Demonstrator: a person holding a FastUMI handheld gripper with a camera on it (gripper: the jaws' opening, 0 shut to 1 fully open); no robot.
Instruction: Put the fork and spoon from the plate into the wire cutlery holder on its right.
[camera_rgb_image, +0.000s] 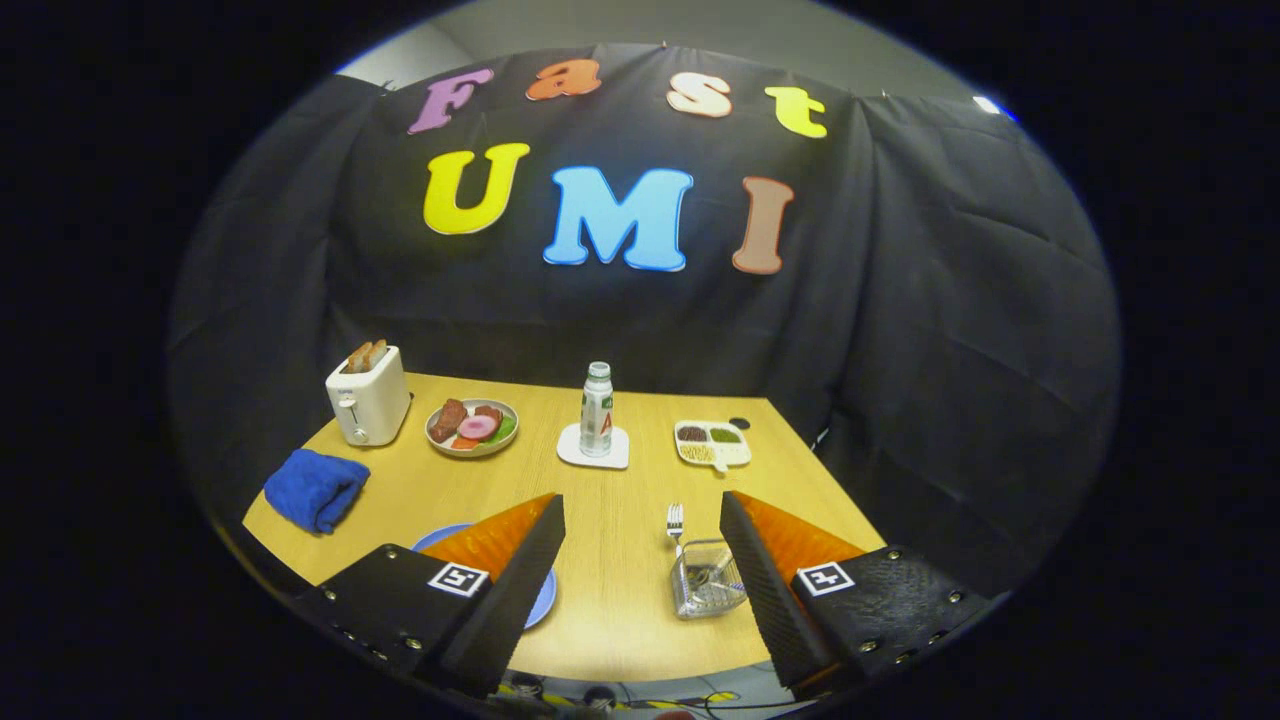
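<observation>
My gripper (642, 520) hangs open above the near part of the wooden table (620, 600), with nothing between its fingers. The wire cutlery holder (706, 580) stands just inside the right finger, and a fork (675, 528) sticks up out of it, tines upward. The blue plate (541, 600) lies under the left finger, mostly hidden by it, so I cannot tell what lies on it. The spoon is not something I can make out.
At the back stand a white toaster (367, 400) holding bread, a bowl of food (472, 427), a bottle (597, 409) on a white coaster and a divided white dish (712, 443). A blue cloth (315, 488) lies at the table's left edge.
</observation>
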